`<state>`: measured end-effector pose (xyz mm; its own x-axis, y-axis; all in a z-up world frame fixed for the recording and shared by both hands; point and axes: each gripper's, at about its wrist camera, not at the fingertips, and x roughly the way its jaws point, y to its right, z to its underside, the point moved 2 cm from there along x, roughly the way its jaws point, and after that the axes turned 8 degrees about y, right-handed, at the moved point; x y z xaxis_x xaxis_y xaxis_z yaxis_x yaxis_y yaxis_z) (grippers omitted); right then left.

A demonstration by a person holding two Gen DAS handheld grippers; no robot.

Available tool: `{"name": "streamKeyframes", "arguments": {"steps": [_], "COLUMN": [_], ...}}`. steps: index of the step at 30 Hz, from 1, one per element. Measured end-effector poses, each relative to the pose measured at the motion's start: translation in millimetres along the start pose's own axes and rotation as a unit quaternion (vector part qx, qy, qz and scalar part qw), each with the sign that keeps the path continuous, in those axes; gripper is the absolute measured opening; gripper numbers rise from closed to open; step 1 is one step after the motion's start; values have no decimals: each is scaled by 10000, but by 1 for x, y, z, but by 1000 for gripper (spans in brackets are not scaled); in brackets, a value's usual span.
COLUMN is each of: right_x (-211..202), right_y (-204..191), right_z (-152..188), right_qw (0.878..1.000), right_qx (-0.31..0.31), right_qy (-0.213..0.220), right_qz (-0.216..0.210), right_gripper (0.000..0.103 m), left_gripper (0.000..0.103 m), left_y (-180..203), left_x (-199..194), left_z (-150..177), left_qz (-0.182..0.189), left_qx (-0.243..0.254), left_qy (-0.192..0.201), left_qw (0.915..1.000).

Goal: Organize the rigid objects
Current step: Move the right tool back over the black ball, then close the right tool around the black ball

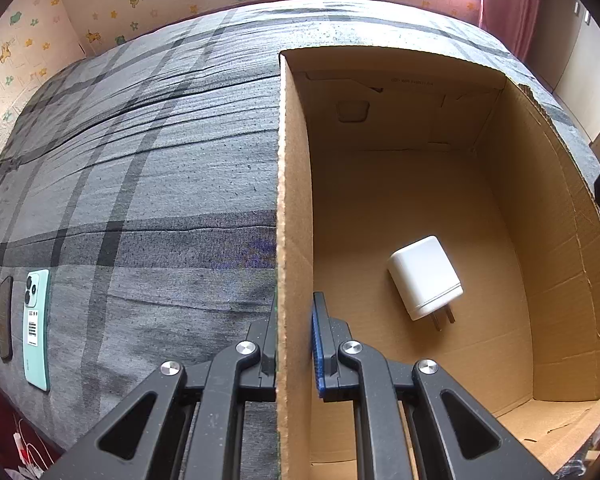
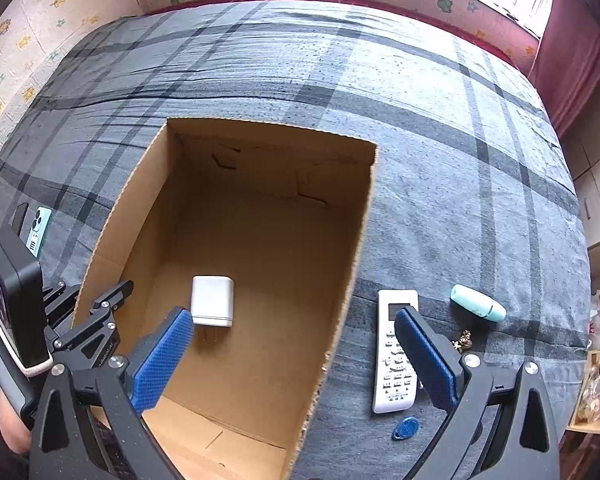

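An open cardboard box stands on a grey plaid bed. A white charger plug lies on the box floor, also in the left wrist view. My left gripper is shut on the box's left wall, one finger outside, one inside. My right gripper is open and empty above the box's near right part. A white remote, a mint oval case, a blue key fob and a small gold trinket lie right of the box.
A mint phone and a dark flat item lie on the bed far left of the box. The bed stretches back to a wall with cartoon stickers. A red curtain hangs at the right.
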<state>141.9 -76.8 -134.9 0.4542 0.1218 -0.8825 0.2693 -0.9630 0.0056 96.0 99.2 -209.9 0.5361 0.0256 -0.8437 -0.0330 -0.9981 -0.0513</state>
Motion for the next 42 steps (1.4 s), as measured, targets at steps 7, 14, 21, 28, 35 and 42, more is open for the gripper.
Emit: {"name": "streamKeyframes", "arguments": {"steps": [7,14,21,28,35,42], "right_x": [-20,-34,-35,-25,0,22], "right_y": [45,94,136,165,185,197], "right_z": [9,30,61,89,117,142], "right_qw": [9992,9955,9898,9832,9759,9692], "right_qx": [322,787,1144,1510,1853,2086], "right_qy": [68,85,-63,-278,-574,-840], "right_qz": [225,528,845,989,1004,1002], "right_gripper": [103,103,103,103,103,103], "left_gripper": [12,12,12,12,12,12], "left_y": [1,0,0,-1,0,2], "left_x": [0,-1,0,0,0,0], "left_z": [0,-1,0,0,0,0], "left_qz": [-5,-4,-9,-9,-21,-32], "left_qx": [11,13,6,-6,7,21], "left_qy": [2,-3,-3,-1,-4,-11], "left_qw": [10000,10000,10000,10000,10000,10000]}}
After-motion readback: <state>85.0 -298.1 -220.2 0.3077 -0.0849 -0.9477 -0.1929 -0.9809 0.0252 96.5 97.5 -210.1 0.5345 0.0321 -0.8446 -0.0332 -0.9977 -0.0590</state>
